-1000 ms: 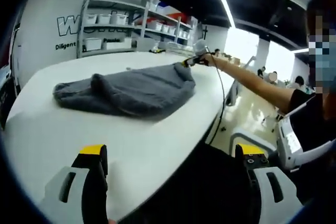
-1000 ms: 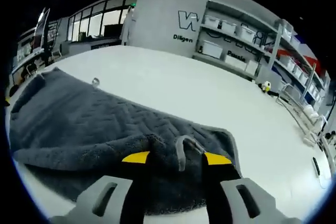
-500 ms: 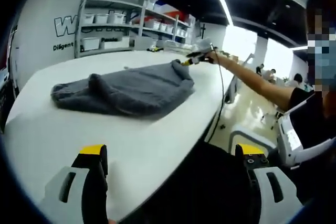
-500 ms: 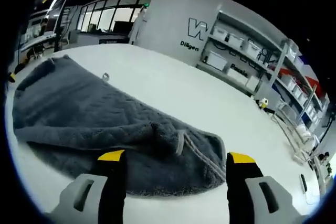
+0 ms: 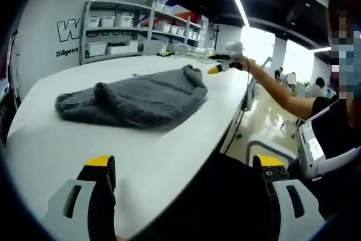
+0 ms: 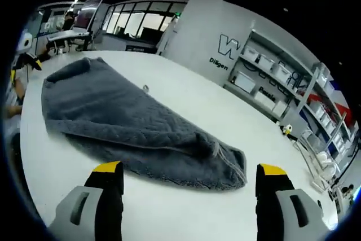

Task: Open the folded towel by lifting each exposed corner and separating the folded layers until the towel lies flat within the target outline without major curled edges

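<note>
White table (image 6: 186, 218) fills the lower half of both views, with shelves (image 5: 118, 21) behind. The grey towel (image 6: 130, 128) lies bunched and folded in the middle of the right gripper view. It looks soft, thick and floppy, not slippery. Its hemmed corner (image 6: 228, 159), right of centre, seems the best spot to pinch, I think. The right gripper (image 6: 189, 187) is spread wide and holds nothing. The left gripper (image 5: 186, 179) is spread too, low in its frame.
</note>
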